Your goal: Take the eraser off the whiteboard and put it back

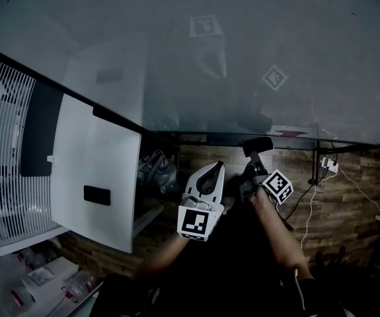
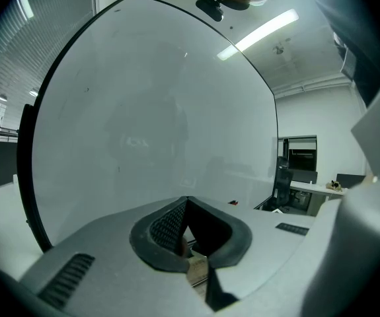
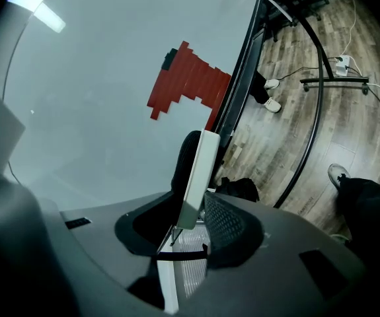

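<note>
Our right gripper's (image 3: 198,209) jaws grip the eraser (image 3: 201,164) at lower centre, near the whiteboard (image 3: 97,111); our left gripper's (image 2: 186,205) jaws are closed, empty.

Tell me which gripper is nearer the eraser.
Right. The right gripper is clamped on the eraser. The left gripper sits to its left in the head view, apart from the eraser, with nothing between its jaws.

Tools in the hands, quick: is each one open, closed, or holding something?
Left tool: closed, nothing between its jaws.
Right tool: closed on the eraser.
</note>
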{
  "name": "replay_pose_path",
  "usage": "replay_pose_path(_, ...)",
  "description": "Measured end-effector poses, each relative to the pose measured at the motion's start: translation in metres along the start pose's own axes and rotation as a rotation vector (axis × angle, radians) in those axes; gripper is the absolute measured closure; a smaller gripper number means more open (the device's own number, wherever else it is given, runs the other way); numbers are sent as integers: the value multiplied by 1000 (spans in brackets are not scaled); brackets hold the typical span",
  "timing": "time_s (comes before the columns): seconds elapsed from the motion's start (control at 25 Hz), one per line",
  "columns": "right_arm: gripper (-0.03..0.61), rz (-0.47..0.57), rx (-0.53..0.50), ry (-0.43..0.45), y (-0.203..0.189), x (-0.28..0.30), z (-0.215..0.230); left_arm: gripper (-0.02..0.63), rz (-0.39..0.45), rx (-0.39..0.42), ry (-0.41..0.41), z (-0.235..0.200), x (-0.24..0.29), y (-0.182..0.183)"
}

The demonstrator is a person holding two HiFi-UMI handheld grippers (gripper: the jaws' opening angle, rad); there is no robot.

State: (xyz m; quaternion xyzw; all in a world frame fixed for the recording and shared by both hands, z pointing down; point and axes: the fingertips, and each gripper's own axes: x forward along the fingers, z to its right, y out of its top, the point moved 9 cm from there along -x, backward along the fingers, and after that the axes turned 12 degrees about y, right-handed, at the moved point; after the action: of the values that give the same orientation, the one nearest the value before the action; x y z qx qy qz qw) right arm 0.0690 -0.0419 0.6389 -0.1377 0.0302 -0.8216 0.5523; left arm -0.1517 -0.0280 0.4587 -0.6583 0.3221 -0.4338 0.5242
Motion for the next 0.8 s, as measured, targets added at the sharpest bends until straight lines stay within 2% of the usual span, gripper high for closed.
replay_pose_path(0.36, 426, 3, 35, 10, 2, 9, 4, 614, -4, -27, 7, -3, 6, 2)
replay_pose_path(0.52, 423, 6, 33, 8, 3, 12, 4, 614, -8, -2, 2, -5, 9, 3)
replay_pose_path(0.8, 420, 3, 51, 22, 3, 20, 8, 614, -17, -4, 20, -8, 8, 2)
